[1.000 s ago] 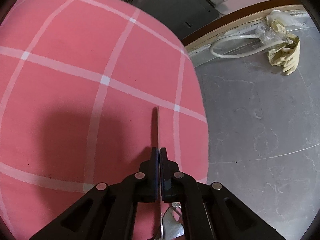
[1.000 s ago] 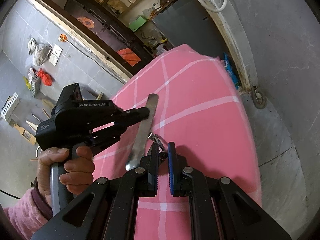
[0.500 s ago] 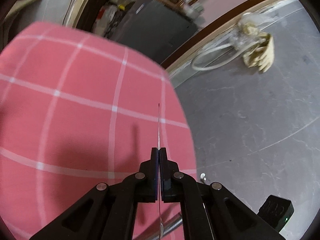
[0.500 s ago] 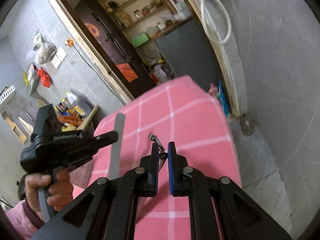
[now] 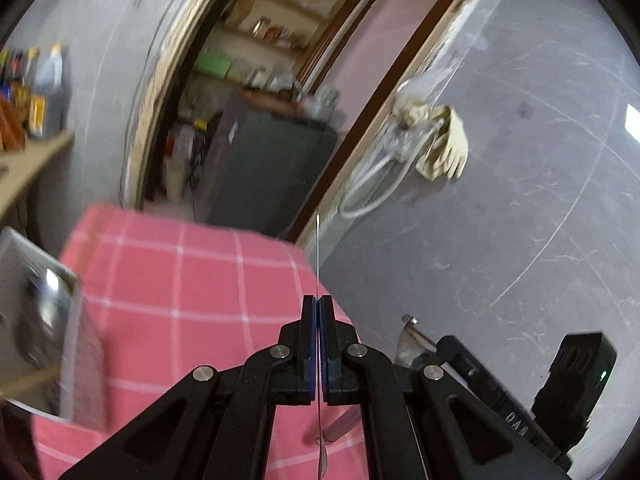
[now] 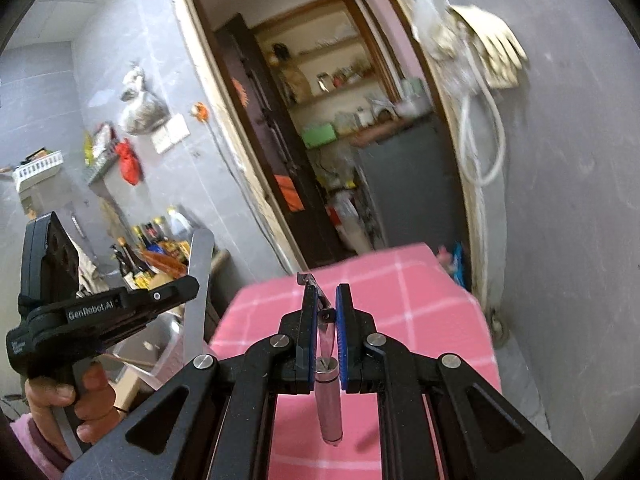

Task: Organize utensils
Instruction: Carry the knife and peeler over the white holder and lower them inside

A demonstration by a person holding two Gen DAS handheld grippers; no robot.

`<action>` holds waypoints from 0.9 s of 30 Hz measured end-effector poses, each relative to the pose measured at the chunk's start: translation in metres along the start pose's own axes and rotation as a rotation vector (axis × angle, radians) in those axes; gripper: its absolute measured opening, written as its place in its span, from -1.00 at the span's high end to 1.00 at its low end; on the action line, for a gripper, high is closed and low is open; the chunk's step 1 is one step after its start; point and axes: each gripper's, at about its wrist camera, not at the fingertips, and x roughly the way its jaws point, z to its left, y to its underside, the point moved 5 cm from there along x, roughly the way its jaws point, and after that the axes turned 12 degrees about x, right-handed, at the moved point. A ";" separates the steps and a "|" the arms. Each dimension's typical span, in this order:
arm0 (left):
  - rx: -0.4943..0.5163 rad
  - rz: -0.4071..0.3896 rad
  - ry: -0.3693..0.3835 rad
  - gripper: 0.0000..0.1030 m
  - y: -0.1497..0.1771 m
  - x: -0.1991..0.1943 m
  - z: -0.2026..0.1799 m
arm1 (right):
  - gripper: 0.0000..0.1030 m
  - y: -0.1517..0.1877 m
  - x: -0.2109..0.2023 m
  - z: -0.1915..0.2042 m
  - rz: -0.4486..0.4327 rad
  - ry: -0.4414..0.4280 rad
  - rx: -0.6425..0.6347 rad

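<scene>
My left gripper (image 5: 317, 308) is shut on a flat steel utensil handle (image 5: 317, 248), seen edge-on and pointing up; in the right wrist view the same gripper (image 6: 188, 282) holds the flat handle (image 6: 198, 292) upright at the left. My right gripper (image 6: 326, 300) is shut on a metal peeler with a round steel handle (image 6: 329, 404) and a blade head (image 6: 310, 282). Both are held above the pink checked tablecloth (image 5: 192, 292), which also shows in the right wrist view (image 6: 400, 304).
A shiny steel tray or container (image 5: 44, 320) stands at the table's left. A shelf with bottles (image 6: 160, 248) is behind it. An open doorway with a dark cabinet (image 6: 408, 184) lies ahead; a hose and gloves (image 6: 484, 64) hang on the grey wall.
Both grippers have lifted and tilted up from the tablecloth, so the doorway and wall fill the views. The steel tray has come into the left wrist view. Both grips are unchanged.
</scene>
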 end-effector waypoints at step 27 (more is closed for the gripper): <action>0.046 -0.346 -0.261 0.96 -0.034 -0.133 0.139 | 0.85 0.021 0.054 0.229 -0.064 -0.351 -0.172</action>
